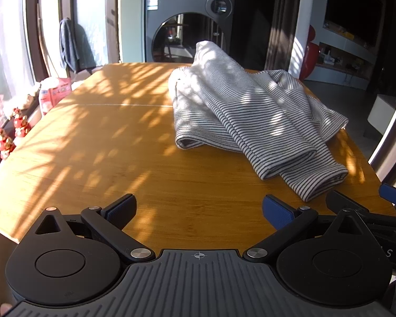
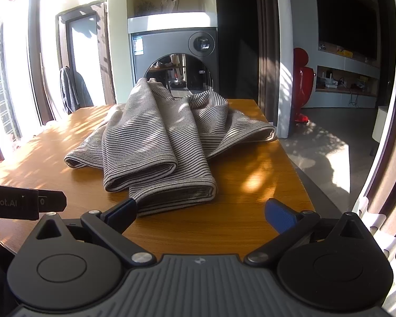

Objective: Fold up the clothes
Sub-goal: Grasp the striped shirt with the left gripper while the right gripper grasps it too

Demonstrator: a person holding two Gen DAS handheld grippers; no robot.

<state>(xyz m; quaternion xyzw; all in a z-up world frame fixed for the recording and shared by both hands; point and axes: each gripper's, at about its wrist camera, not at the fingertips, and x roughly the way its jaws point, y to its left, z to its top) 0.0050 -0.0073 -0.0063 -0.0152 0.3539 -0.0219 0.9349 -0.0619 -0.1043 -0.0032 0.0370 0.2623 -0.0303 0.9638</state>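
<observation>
A striped garment (image 1: 250, 116), white with thin dark stripes, lies loosely bunched on the right half of a wooden table (image 1: 105, 158), with two cuffed, tube-like ends pointing toward the near edge and a rumpled peak at its far side. The left gripper (image 1: 199, 210) hovers over the near edge of the table with its jaws spread wide and nothing between them; the garment lies ahead and to its right, its nearest cuff close to the right finger but apart from it. The right gripper (image 2: 200, 211) is also spread wide and holds nothing; its left finger sits just at the near cuff of the garment (image 2: 166, 142), and whether it touches the cloth cannot be told. In the right wrist view the left gripper's body shows at the left edge, beside the garment. Dappled sunlight falls across the table (image 2: 264, 192). Beyond the far edge stands a grey front-loading washing machine (image 1: 190, 23), and a dark cloth (image 1: 67, 45) hangs by the window at far left
</observation>
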